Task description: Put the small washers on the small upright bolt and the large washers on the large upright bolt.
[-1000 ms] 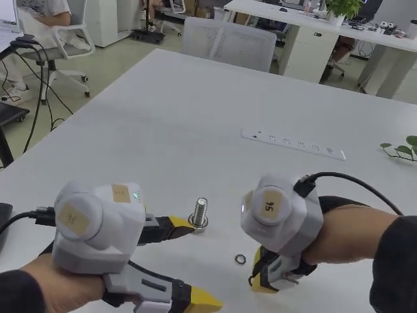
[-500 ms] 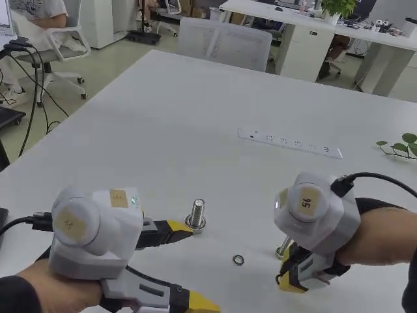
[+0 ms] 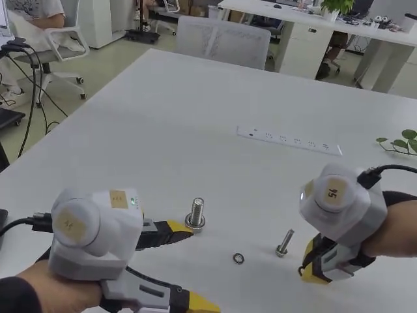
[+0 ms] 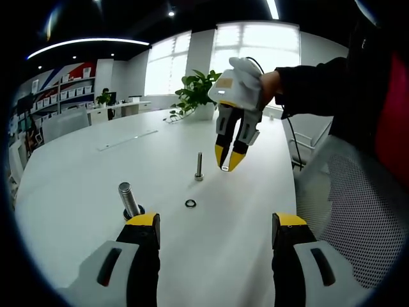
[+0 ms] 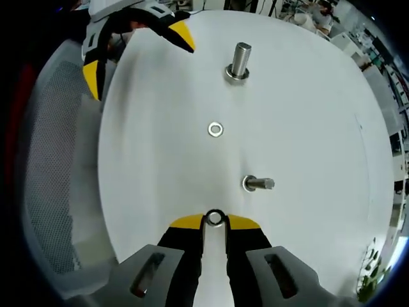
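The large bolt (image 3: 196,215) (image 4: 130,200) (image 5: 240,61) stands upright on the white table (image 3: 195,117). To its right is the small bolt (image 3: 284,242) (image 4: 199,166) (image 5: 258,184), also upright. A small washer (image 3: 238,258) (image 4: 190,203) (image 5: 216,130) lies flat between them. My right gripper (image 3: 311,274) (image 5: 216,225) (image 4: 229,160) hangs just right of the small bolt, above the table, shut on another small washer (image 5: 216,217) at its tips. My left gripper (image 3: 195,267) (image 4: 217,220) (image 5: 137,38) is open, low over the table, with one fingertip beside the large bolt.
A white power strip (image 3: 288,141) lies further back on the table. A leafy sprig (image 3: 401,145) sits at the right edge. An office chair (image 3: 225,40) stands at the far side, with desks and a seated person beyond.
My right gripper has moved to the right, uncovering the small bolt it was hiding. The left gripper, the large bolt and the loose washer have stayed put.
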Motion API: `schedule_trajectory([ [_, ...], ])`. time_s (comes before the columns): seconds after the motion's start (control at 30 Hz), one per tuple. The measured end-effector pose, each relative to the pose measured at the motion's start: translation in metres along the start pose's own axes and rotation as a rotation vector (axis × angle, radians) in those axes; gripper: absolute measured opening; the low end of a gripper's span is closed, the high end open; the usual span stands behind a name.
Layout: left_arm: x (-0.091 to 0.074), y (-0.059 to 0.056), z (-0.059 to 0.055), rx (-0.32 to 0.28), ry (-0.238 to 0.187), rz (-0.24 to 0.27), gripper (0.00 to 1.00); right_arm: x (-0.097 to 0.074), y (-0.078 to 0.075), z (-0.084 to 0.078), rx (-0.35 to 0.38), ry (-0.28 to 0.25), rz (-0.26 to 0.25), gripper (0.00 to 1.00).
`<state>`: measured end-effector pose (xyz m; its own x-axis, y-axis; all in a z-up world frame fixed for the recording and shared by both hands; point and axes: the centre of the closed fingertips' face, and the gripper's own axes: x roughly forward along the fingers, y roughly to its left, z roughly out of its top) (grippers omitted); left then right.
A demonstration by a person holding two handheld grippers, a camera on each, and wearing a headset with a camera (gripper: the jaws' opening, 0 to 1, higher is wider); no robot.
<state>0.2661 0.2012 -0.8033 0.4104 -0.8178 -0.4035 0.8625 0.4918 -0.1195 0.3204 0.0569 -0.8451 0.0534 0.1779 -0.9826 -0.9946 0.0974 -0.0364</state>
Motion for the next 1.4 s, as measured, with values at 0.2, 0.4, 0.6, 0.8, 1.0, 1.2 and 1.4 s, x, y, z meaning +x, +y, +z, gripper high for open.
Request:
schedule_trajectory([
  [0.2,0.000,0.001,-0.001,-0.002,0.004,0.001,0.71,-0.010,-0.008,0.000,0.009,-0.010,-0.009,0.14],
  [0.4,0.000,0.002,-0.002,-0.004,0.003,0.004,0.71,-0.026,-0.017,0.005,0.000,-0.024,-0.032,0.14],
  [0.6,0.000,0.002,-0.001,-0.004,0.003,0.006,0.71,-0.040,-0.025,0.016,-0.028,-0.041,-0.065,0.14],
  [0.8,0.000,0.002,-0.001,-0.002,0.003,0.009,0.70,-0.044,-0.028,0.027,-0.059,-0.048,-0.082,0.14],
  [1.0,0.000,0.003,-0.001,-0.005,0.000,0.013,0.70,-0.043,-0.031,0.037,-0.082,-0.048,-0.085,0.14],
  [1.2,0.000,0.003,0.000,-0.003,-0.001,0.014,0.70,-0.038,-0.033,0.039,-0.091,-0.043,-0.076,0.14],
  [1.4,0.001,0.004,0.000,-0.004,-0.001,0.014,0.71,-0.034,-0.035,0.040,-0.098,-0.037,-0.066,0.14],
])
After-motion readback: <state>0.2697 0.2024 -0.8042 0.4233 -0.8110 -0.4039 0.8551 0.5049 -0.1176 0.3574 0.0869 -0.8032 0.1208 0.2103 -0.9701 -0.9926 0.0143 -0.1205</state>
